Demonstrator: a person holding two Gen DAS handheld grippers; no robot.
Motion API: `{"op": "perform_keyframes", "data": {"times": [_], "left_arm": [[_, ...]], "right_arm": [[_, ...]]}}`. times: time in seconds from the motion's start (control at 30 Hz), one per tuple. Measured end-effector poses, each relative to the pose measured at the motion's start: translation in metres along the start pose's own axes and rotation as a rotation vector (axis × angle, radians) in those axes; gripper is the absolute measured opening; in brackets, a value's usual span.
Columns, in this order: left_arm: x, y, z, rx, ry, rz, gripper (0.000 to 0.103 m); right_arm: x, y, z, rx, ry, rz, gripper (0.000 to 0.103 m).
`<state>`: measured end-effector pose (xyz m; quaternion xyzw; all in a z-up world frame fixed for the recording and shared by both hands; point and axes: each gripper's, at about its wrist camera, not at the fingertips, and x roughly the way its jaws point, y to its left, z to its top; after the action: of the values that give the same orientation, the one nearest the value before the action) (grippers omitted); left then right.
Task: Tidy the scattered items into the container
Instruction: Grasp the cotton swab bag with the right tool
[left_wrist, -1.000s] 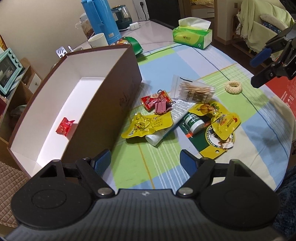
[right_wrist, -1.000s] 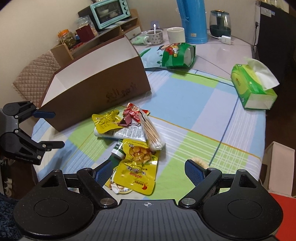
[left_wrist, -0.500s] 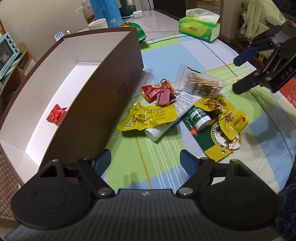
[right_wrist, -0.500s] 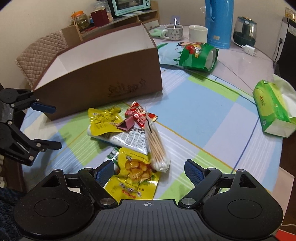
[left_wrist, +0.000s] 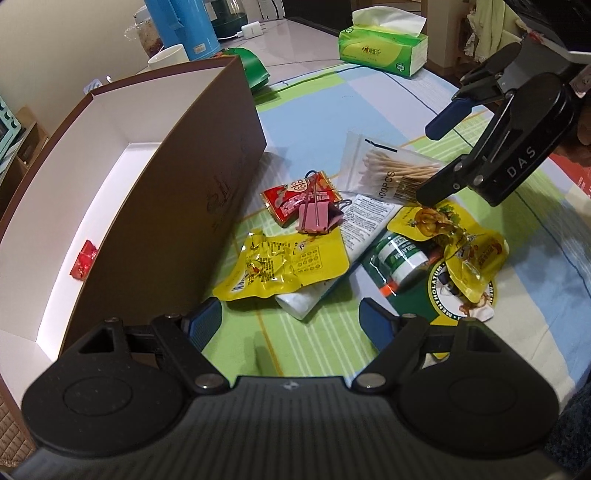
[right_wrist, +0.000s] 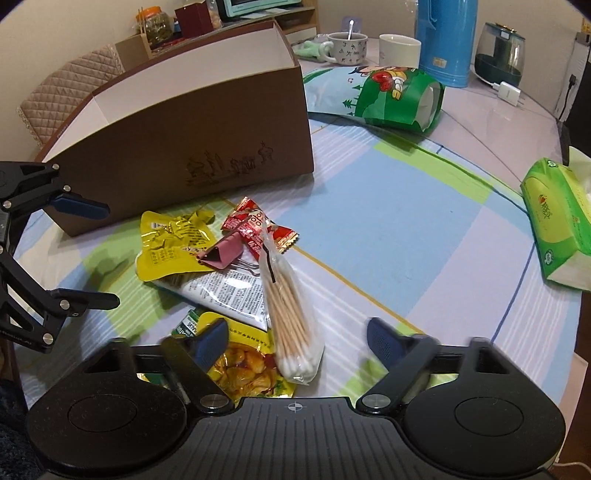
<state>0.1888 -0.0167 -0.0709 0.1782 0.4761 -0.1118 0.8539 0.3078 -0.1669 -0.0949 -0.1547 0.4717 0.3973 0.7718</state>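
Left wrist view: left gripper (left_wrist: 290, 320) hanging wide open and empty over the yellow snack packet (left_wrist: 280, 264), likely its pick; brown box (left_wrist: 192, 192) sitting beside the pile, holding one red candy (left_wrist: 84, 259). Right wrist view: right gripper (right_wrist: 295, 338) gaping, gripping nothing, straddling the cotton swab bag (right_wrist: 291, 314), seemingly lining up a grasp.
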Motion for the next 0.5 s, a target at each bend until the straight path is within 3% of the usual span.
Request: {"op": "perform_keyframes", "data": {"times": [0.13, 0.17, 0.2, 0.5], "left_arm": [[0.005, 0.001, 0.002, 0.004, 0.007, 0.000, 0.076], [0.006, 0.001, 0.002, 0.010, 0.007, 0.002, 0.076], [0.007, 0.001, 0.002, 0.015, 0.008, 0.003, 0.076], [0.019, -0.011, 0.007, 0.130, -0.006, 0.061, 0.075]], "right_arm": [[0.008, -0.003, 0.000, 0.001, 0.010, -0.005, 0.062], [0.009, -0.003, 0.000, -0.004, 0.012, -0.002, 0.051], [0.010, -0.005, 0.000, 0.003, 0.018, 0.006, 0.018], [-0.011, -0.028, -0.004, 0.138, -0.016, 0.014, 0.019]]}}
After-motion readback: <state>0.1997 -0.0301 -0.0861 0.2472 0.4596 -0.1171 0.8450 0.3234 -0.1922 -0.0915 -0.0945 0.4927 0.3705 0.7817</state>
